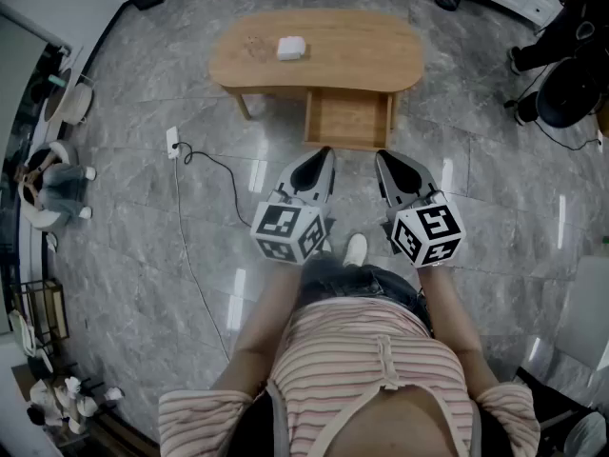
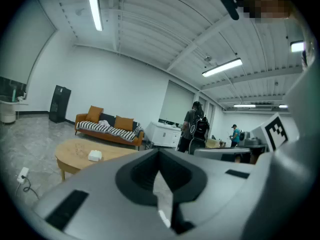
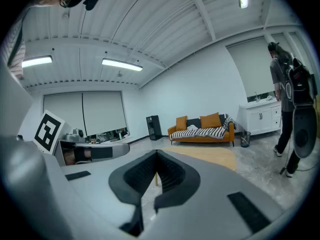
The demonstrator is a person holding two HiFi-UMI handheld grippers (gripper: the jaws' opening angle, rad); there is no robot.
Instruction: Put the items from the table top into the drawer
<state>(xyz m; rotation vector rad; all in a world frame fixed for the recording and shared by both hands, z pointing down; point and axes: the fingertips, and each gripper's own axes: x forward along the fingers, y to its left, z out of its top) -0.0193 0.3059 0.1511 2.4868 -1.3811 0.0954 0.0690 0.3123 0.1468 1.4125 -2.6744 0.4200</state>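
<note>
Well ahead of fingers (image 1: 314, 171): white box (image 1: 291, 48)

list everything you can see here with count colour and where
table: 1, light wood, on the grey floor ahead
drawer: 1, wood, pulled open under the table's front, looks empty
small item: 1, white, on the table top
sofa: 1, orange with striped cover, behind the table
cabinet: 1, white, beside the sofa
socket strip: 1, white with black cable, floor left of the table
bystander: 1, dark clothes, by the cabinet
left gripper: 1, grey, shut, empty, short of the drawer
right gripper: 1, grey, shut, empty, beside it
</note>
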